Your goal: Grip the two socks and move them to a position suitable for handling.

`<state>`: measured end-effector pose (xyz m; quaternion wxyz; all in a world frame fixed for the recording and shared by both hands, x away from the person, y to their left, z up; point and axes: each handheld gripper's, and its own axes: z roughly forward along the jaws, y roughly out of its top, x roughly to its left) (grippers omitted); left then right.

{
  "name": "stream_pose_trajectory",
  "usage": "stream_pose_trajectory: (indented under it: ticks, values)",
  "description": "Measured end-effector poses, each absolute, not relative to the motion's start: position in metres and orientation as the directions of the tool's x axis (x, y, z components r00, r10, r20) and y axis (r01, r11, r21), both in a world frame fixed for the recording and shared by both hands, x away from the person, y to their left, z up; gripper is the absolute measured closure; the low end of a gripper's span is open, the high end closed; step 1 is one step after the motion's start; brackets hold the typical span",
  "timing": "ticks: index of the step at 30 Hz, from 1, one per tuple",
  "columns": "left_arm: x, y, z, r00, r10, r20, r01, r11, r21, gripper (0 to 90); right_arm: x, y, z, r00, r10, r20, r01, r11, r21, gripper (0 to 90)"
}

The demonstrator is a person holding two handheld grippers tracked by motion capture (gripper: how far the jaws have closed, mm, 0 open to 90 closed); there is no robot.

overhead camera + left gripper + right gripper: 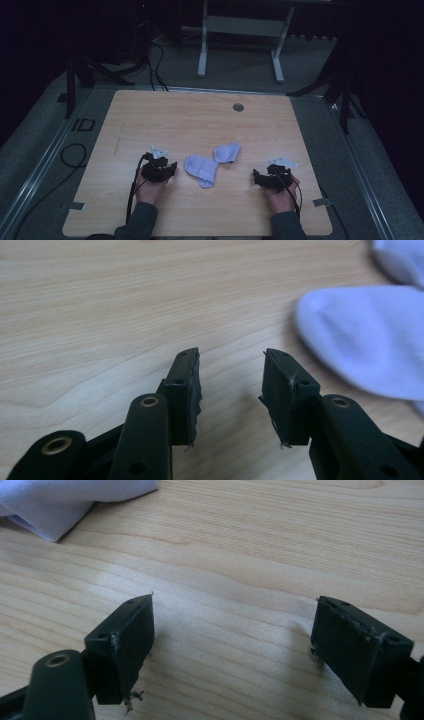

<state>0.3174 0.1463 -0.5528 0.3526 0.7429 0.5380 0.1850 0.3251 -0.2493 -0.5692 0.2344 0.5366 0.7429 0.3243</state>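
- High view: two pale lilac socks lie on the wooden tabletop, in the near half, between the two hands.
- Near sock is folded or bunched, its narrow end pointing toward the person. Far sock sits just beyond and to its right; whether they touch, cannot tell.
- Left hand-held gripper rests low at the tabletop, just left of the near sock, not touching it. Grey plate on top.
- Right hand-held gripper sits to the right of the socks, clearly apart from them, jaws pointing toward them.
- Left gripper view: left hand-held gripper has its jaws parted, bare wood in the gap, nothing held. Near sock lies ahead and to the right.
- Right gripper view: right hand-held gripper has its jaws spread wide, empty. A sock corner shows at upper left, well away from the jaws.
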Motion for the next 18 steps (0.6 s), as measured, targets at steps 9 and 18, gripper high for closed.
stream_pose_trajectory:
  ticks: [9,18]
  values:
    - [0.319,0.135,-0.549,0.382,0.913,-0.141,0.679,-0.174,0.714,56.4,0.325,-0.249,-0.569,-0.315,0.949,-0.001,0.645,0.215,0.733,17.3]
    - [0.326,0.123,-0.547,0.393,0.902,-0.178,0.699,-0.167,0.695,55.5,0.325,-0.249,-0.569,-0.315,0.949,0.001,0.646,0.213,0.733,17.2]
